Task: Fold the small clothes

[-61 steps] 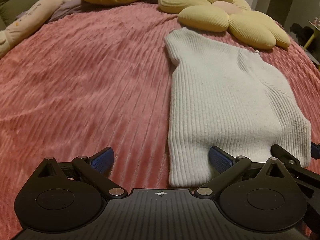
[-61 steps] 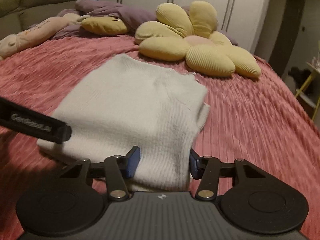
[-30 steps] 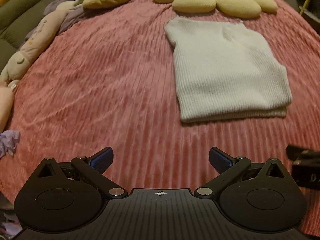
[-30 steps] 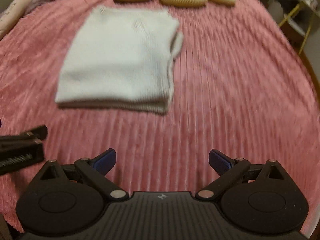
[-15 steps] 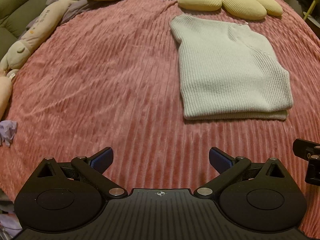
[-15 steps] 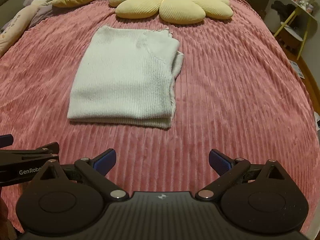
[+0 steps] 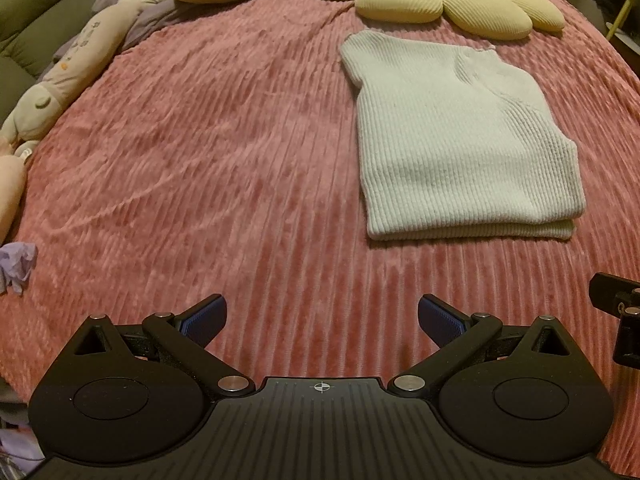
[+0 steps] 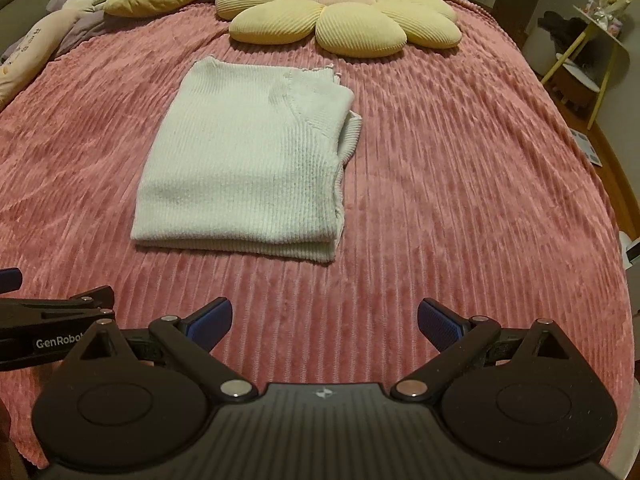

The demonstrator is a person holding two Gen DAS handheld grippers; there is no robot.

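1. Two tools, both with jaws spread wide and holding nothing: the left tool (image 7: 322,316) and the right tool (image 8: 325,316) hang over bare bedspread, apart from the garment.
2. What could go wrong: the cream ribbed knit sweater (image 8: 248,168) looks folded into a neat rectangle, so my guess is the job is about done. Any further poke risks dragging the top layer off the bottom one, since soft knit slides on itself. The pink ribbed plush bedspread (image 8: 460,200) is squashy too, so a tool pressing down near the sweater could tip or ruck the stack.
3. One loose bit: on the sweater's right side a cuff or sleeve end (image 8: 352,136) sticks out past the edge. Catch that with a fingertip and the fold could pull open.
4. Where it lies: the sweater is flat on the bedspread, just in front of the yellow flower-shaped cushion (image 8: 340,12). From the cushion it sits toward the tools, ahead and right of the left tool, ahead and slightly left of the right one.
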